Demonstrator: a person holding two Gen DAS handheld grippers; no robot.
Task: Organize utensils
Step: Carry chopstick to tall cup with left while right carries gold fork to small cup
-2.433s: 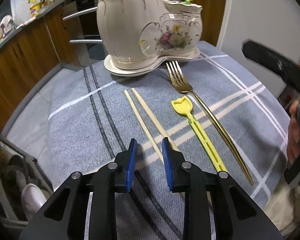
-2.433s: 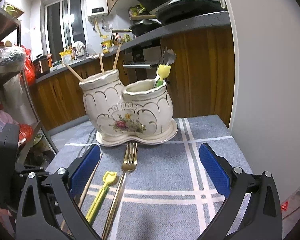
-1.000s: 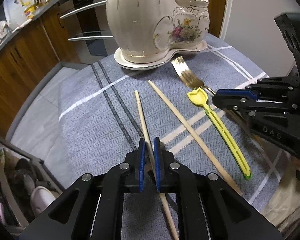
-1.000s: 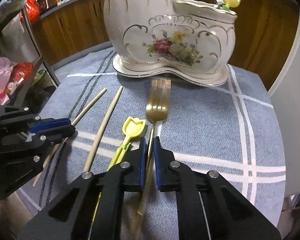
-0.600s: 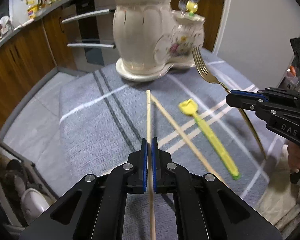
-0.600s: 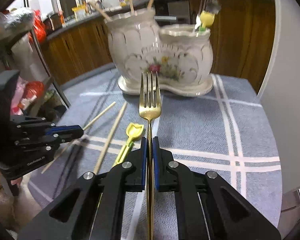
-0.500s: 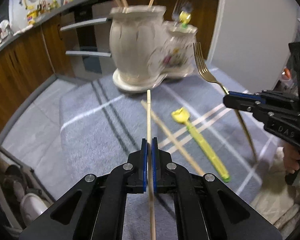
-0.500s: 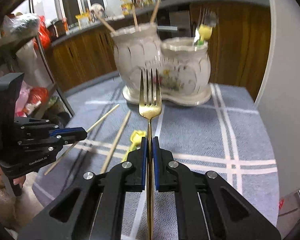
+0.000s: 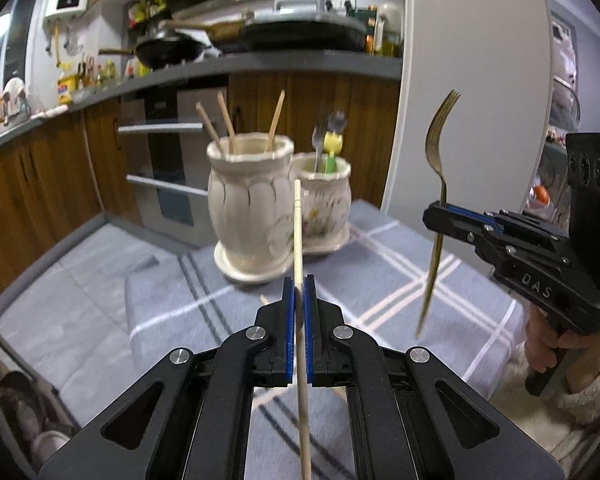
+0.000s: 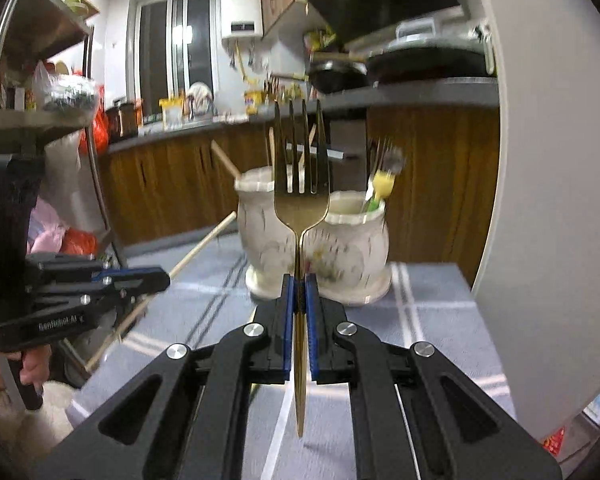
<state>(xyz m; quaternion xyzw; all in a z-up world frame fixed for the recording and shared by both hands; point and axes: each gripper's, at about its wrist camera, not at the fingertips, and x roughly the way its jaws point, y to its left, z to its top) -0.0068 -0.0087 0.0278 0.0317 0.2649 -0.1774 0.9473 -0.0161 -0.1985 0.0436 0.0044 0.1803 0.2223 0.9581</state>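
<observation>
My left claw [image 9: 299,292] is clenched on a wooden chopstick [image 9: 297,236], its blue pads pressed against the stick on both sides. The chopstick stands nearly upright in my left view, its top end in front of the ceramic holder [image 9: 250,208] and its lower end running down past the claw body. From the right wrist view I see the same claw [image 10: 156,276] at the left edge, with the chopstick [image 10: 202,246] slanting up out of it toward the holder.

My right claw [image 10: 299,292] is grasping a gold fork [image 10: 300,200] by the handle, tines up, the head directly in front of the holder's two compartments. In the left view that claw [image 9: 440,216] comes in from the right, a hand [image 9: 548,344] on its grip, and the fork [image 9: 440,168] hangs clear above the tabletop [image 9: 380,280], which is covered with a grey cloth crossed by white and dark stripes.

The holder sits on its saucer at the far end of the cloth. Its taller compartment has three chopsticks [image 9: 224,128] standing in it; the shorter compartment [image 9: 326,196] holds a yellow-topped utensil [image 9: 332,148] and what looks like a fork [image 9: 319,136], though motion blur makes that one hard to be sure of. Both held utensils are apart from the holder, off the cloth.
</observation>
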